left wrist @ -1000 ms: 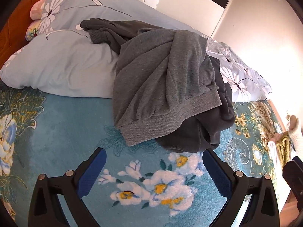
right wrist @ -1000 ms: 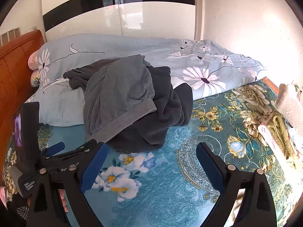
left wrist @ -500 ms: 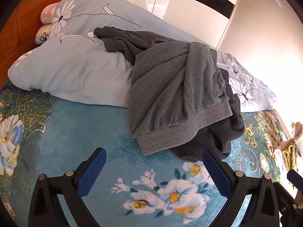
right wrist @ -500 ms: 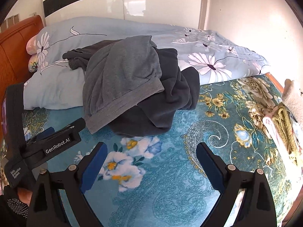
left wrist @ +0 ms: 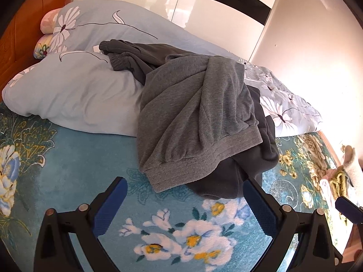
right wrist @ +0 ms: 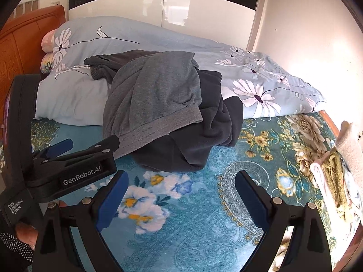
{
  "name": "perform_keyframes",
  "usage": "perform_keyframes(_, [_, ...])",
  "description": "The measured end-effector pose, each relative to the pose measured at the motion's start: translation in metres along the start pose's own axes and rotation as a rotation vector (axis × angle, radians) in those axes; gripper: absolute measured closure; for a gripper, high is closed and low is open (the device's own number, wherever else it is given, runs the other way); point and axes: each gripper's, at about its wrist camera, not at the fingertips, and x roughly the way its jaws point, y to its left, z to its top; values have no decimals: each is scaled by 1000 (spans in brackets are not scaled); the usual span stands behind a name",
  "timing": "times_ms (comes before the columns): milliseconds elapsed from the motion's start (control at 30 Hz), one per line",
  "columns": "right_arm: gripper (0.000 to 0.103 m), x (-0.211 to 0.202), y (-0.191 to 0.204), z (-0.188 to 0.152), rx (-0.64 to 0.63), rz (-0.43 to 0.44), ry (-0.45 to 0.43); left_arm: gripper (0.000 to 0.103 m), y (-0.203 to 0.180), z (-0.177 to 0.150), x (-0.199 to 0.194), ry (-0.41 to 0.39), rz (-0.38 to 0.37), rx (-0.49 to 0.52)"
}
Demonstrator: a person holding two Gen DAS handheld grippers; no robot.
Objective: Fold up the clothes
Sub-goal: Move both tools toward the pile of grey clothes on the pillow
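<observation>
A grey sweater with a ribbed hem lies crumpled over a darker charcoal garment, both heaped against a pale blue pillow and spilling onto the teal floral bedspread. My left gripper is open, its blue pads just short of the sweater's hem, nothing between them. In the right wrist view the left gripper appears at the left, its tips near the hem. My right gripper is open over the bedspread, a little below the dark garment.
A pale blue pillow and a flowered duvet lie behind the heap. An orange wooden headboard stands at the left. Folded towels and cloths are stacked at the right bed edge. A white wardrobe stands behind.
Both grippers have moved closer to the clothes heap and the left one has shifted left relative to it. Both stay open; the clothes have not moved.
</observation>
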Motion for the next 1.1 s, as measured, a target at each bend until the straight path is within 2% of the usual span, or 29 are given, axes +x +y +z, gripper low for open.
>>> perform_keyframes(233, [8,7,6,-3,-22,-3,29,0,13,-4,5,36,1,-15])
perform_keyframes(500, [8,16,11,-3,-23,3,55,0,18,-9,7,41,-5,7])
perform_keyframes(633, [8,22,13,-3,-24,9,70,0,19,-10,12,82,-54,2])
perform_keyframes(933, [8,31,16,-2,-29,19,93,0,24,-11,19,122,-76,-11])
perform_keyframes(1067, [8,34,15,-3,-20,29,105,0,28,-3,20,136,-122,-29])
perform_keyframes(1100, [8,33,12,-4,-6,34,105,0,27,7,18,113,-152,-36])
